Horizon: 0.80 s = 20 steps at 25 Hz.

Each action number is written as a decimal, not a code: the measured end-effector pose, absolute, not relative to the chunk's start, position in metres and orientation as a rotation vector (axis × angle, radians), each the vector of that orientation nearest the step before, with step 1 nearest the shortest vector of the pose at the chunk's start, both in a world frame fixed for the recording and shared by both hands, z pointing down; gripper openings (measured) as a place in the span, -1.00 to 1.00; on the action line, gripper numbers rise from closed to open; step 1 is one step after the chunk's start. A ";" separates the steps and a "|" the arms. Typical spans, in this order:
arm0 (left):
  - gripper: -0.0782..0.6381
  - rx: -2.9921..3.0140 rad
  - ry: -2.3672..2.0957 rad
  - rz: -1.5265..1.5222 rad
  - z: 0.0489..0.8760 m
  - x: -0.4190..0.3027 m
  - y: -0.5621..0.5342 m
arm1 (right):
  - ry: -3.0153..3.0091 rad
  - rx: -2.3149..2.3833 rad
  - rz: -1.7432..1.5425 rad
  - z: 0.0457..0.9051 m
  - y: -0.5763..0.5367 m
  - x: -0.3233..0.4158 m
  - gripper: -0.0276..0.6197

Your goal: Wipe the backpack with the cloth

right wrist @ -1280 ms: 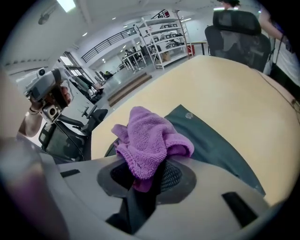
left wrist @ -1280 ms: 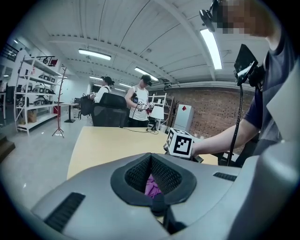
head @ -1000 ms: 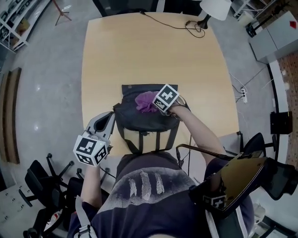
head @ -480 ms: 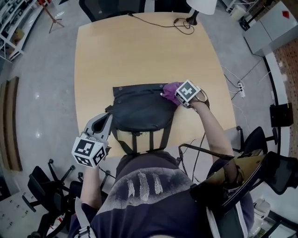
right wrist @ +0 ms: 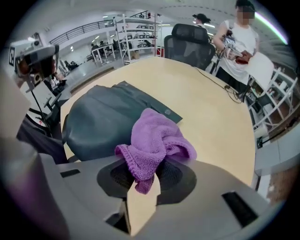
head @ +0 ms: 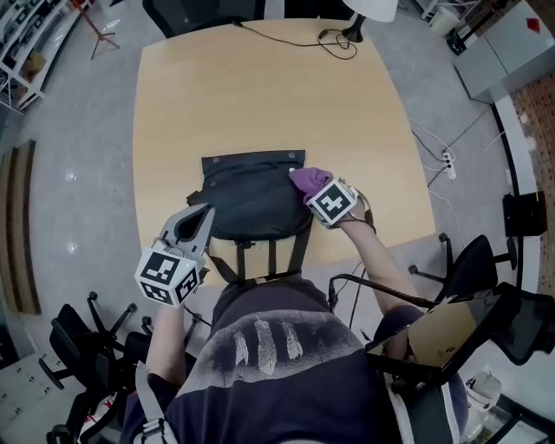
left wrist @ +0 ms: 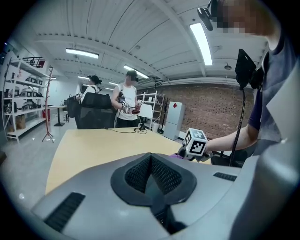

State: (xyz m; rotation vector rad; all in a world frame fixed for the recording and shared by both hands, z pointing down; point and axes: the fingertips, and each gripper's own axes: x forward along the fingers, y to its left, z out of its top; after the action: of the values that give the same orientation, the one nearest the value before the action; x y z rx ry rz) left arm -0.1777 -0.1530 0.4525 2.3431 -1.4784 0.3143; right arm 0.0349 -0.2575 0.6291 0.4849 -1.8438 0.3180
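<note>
- The left gripper (head: 192, 227) is nearest, over the table's near edge and just beside the near left corner of the backpack (head: 251, 201). Whether it touches the bag cannot be told from above.
- In the left gripper view its jaws are pressed together with nothing between them, so it is idle and is not steadying the bag by a grip.
- The backpack lies flat on the near half of the table (head: 260, 104), and its straps (head: 270, 256) hang over the near edge toward the person.
- The right gripper (head: 319, 192) is at the bag's right side, with its jaws clamped on a bunch of the purple cloth (head: 309, 179). In the right gripper view the cloth (right wrist: 154, 138) spills forward from the closed jaws, and the backpack (right wrist: 101, 123) lies to its left.
- The cloth sits at the bag's far right corner, partly on the bag and partly at its edge next to the bare tabletop.
- Judged from this, wiping is under way and the cloth is at the right end of a pass. The dark fabric looks uniform, with no visible dirt or damp streak, so how much has been covered cannot be read. The left and near parts, and the straps, may remain.
- Farther on, the table is bare wood up to a cable (head: 334, 39) and a lamp (head: 368, 10) at its far edge.
</note>
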 end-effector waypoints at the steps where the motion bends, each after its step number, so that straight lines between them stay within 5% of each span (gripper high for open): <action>1: -0.76 2.345 -1.481 0.315 0.451 -0.176 -0.153 | -1.846 0.475 0.264 0.627 -0.254 0.027 -0.60; 20: -0.76 2.208 -1.665 0.319 0.448 -0.192 -0.103 | -1.885 -0.095 -0.288 0.620 -0.134 -0.135 -0.60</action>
State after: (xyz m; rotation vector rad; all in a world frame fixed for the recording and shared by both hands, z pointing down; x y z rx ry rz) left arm -0.1920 -0.1031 0.4480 2.2081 -1.6652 0.3185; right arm -0.1351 -0.1340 0.6200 -0.0952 -1.8850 -0.2882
